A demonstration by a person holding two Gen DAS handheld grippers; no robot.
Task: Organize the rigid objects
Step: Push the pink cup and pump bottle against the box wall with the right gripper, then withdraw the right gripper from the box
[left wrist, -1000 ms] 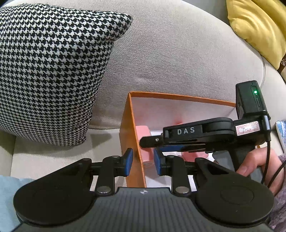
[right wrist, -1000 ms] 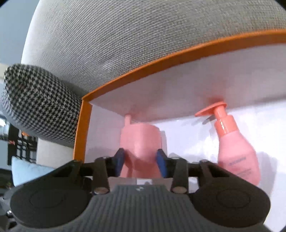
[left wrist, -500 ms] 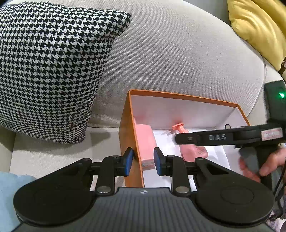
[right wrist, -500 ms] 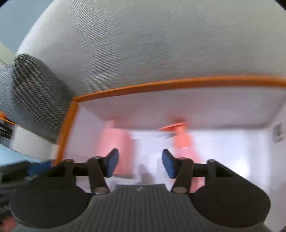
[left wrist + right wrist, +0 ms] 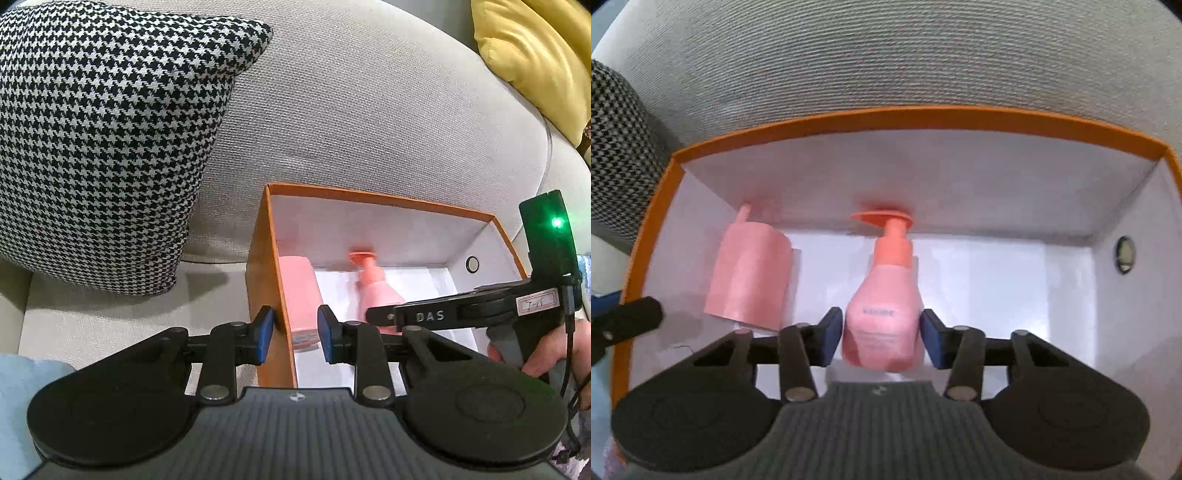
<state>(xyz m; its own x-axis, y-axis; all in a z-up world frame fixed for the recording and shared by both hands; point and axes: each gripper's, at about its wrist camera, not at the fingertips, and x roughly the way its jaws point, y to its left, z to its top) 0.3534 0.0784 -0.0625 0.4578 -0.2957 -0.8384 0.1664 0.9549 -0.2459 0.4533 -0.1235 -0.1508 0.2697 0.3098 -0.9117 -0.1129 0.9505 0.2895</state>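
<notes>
An orange box [image 5: 369, 197] with a white inside sits on the sofa seat. In it lie a pink cylindrical container [image 5: 750, 277] at the left and a pink pump bottle [image 5: 886, 295] with an orange pump in the middle. My right gripper [image 5: 882, 332] points down into the box. Its jaws are closing with the bottle's body between them, the pads just off its sides. My left gripper [image 5: 291, 332] straddles the box's left wall [image 5: 273, 295] with a narrow gap, and its pads do not touch the wall. The right gripper [image 5: 373, 317] reaches in from the right.
A black-and-white houndstooth cushion [image 5: 103, 147] leans on the grey sofa back [image 5: 369, 110] left of the box. A yellow cushion [image 5: 535, 55] is at the top right. A light blue cloth [image 5: 18, 387] lies at the lower left. A hand [image 5: 546, 350] holds the right gripper's handle.
The right gripper let go of the pink container, swung right and now has the pump bottle between its jaws. The left gripper sank slightly beside the box wall.
</notes>
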